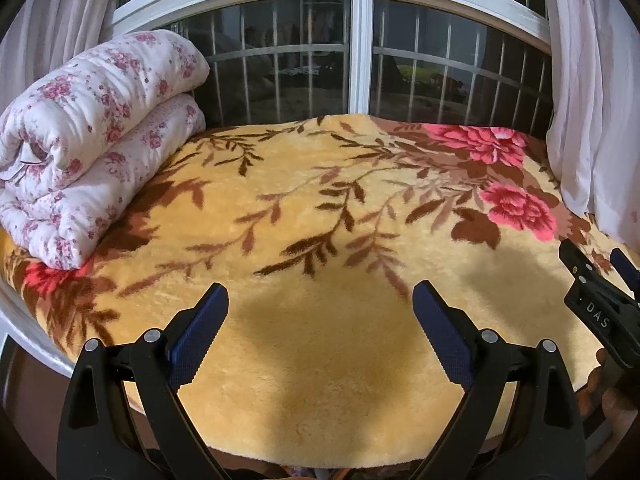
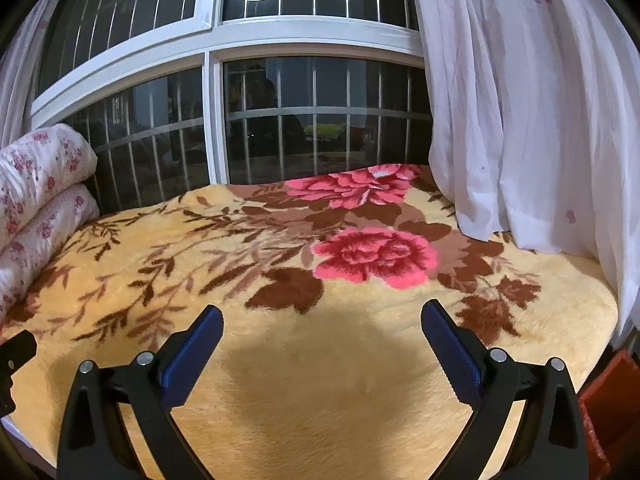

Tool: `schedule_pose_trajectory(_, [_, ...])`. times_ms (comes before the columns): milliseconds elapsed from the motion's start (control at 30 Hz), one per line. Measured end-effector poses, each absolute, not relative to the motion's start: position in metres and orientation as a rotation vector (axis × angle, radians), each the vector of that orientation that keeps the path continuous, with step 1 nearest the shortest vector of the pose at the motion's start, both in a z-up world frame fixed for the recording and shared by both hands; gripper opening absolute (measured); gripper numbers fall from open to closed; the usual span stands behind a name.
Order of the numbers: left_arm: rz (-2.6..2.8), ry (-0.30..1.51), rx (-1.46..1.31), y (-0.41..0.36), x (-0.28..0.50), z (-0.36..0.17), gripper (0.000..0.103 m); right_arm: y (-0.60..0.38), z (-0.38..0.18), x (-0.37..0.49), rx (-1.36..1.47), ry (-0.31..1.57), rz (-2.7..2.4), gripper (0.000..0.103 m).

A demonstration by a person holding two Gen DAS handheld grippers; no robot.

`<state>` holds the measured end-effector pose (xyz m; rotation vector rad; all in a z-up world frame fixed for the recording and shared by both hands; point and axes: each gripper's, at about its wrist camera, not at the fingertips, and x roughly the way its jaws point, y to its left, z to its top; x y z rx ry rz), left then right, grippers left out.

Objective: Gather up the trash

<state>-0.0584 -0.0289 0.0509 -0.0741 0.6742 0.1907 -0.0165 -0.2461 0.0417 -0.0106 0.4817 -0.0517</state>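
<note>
No trash shows in either view. My left gripper (image 1: 320, 296) is open and empty, held above the near part of a yellow plush blanket (image 1: 320, 208) with brown leaves and pink flowers. My right gripper (image 2: 322, 320) is open and empty above the same blanket (image 2: 280, 380), further right. The right gripper also shows at the right edge of the left wrist view (image 1: 600, 272). A black part of the left gripper shows at the left edge of the right wrist view (image 2: 14, 364).
A folded white floral quilt (image 1: 84, 136) lies at the blanket's left end, also in the right wrist view (image 2: 36, 200). A barred window (image 1: 360, 52) runs behind. White curtains (image 2: 540, 120) hang at the right. A red object (image 2: 612, 404) sits low at the right.
</note>
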Motion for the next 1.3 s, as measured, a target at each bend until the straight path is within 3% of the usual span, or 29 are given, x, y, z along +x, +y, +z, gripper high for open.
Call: schedule_pose_trajectory(1300, [0.146, 0.656, -0.123, -0.025, -0.049, 0.044, 0.091, -0.245, 0.035, -0.009, -0.054, 0.497, -0.043, 0.098])
